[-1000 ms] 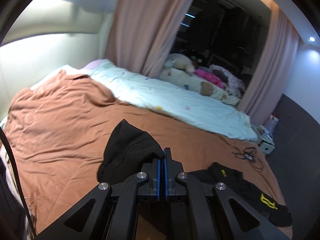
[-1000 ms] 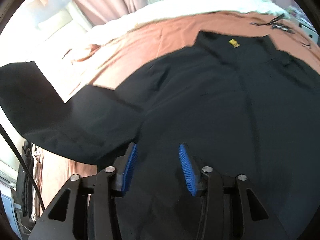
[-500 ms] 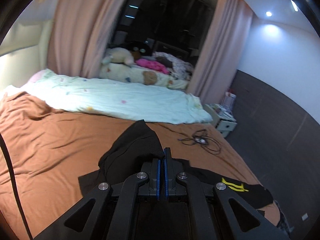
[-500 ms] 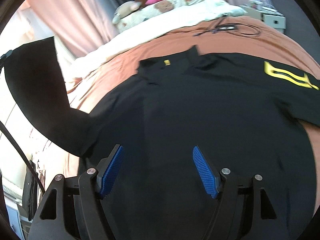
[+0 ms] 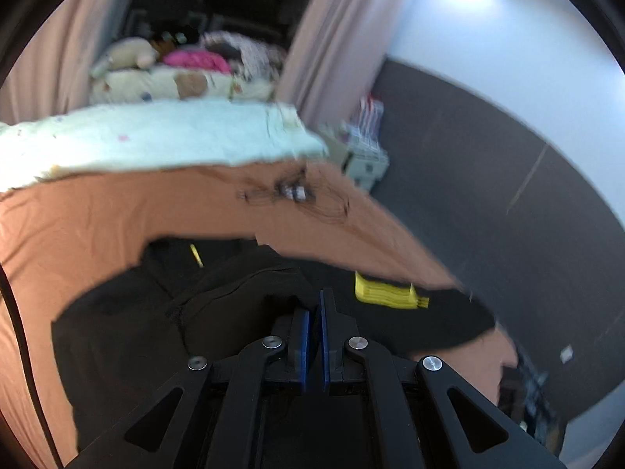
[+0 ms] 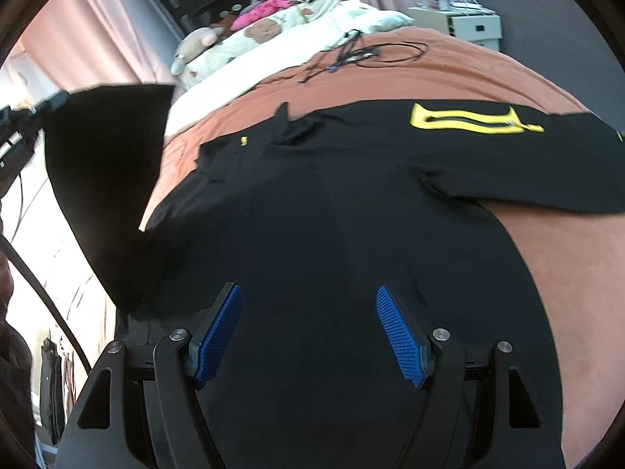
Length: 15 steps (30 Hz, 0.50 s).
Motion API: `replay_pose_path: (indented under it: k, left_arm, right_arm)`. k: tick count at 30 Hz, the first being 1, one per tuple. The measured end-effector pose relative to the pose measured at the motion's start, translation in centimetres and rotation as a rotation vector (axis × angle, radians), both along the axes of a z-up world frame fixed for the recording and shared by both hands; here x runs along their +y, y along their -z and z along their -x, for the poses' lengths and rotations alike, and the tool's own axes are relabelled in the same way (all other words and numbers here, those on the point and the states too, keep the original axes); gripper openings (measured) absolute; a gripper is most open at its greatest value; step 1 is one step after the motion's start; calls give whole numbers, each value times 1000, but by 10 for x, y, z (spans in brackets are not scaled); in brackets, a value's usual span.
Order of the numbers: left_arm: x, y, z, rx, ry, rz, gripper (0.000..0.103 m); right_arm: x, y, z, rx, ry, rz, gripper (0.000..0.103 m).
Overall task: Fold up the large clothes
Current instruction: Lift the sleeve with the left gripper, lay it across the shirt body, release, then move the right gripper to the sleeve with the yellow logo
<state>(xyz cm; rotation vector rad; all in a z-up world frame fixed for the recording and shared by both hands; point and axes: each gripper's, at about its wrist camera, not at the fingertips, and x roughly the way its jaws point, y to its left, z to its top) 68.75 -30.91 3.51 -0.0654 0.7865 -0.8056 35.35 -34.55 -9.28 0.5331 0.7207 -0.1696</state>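
Note:
A large black shirt (image 6: 332,203) with a yellow patch (image 6: 468,121) lies spread on the brown bed sheet (image 6: 566,273). One black sleeve (image 6: 105,164) is lifted at the left, hanging from my left gripper (image 6: 23,117). In the left wrist view my left gripper (image 5: 314,305) hovers low over the shirt (image 5: 136,312). Its jaws are opening, with a slim gap between the blue pads and a bunch of black fabric (image 5: 250,297) still at their tips. My right gripper (image 6: 308,312) stands open just above the shirt's body, nothing between its pads.
A tangle of black cable (image 6: 363,54) lies on the sheet beyond the collar. A pale duvet (image 5: 156,136) and plush toys (image 5: 133,52) line the far side of the bed. A white bedside cabinet (image 6: 468,23) stands past the bed's corner, by the dark wall.
My left gripper has swung right and lower, carrying the sleeve over the shirt, and a thin gap now shows between its pads. My right gripper's jaws widened and it shifted along the shirt.

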Motion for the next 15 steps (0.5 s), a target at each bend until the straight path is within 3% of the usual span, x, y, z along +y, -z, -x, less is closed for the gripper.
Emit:
replay_pose_path:
  k: [1,2,4,6,12,15]
  left_arm:
    - [-10,13,3,34,32,-44,29]
    - [-16,26,7,69,60,-72,55]
    - [-20,45,18,89,85,-105,78]
    - [-12,58,23,90,72,-137,81]
    - [54,70,22,124,-36,-149,81]
    - [93,73,22,131,-108,-160,81]
  right_arm:
    - [-2,2,2,-1,3,-8,70]
    - [-1,3,1,-3,2,-17,70]
    - [-3,9,2,4,3,-44,72]
    - [-4,13,-2,4,-2,-63,77]
    - [-1,23,-25,32,-29,-71,77]
    - [7,25,-36,59,-40,-29,77]
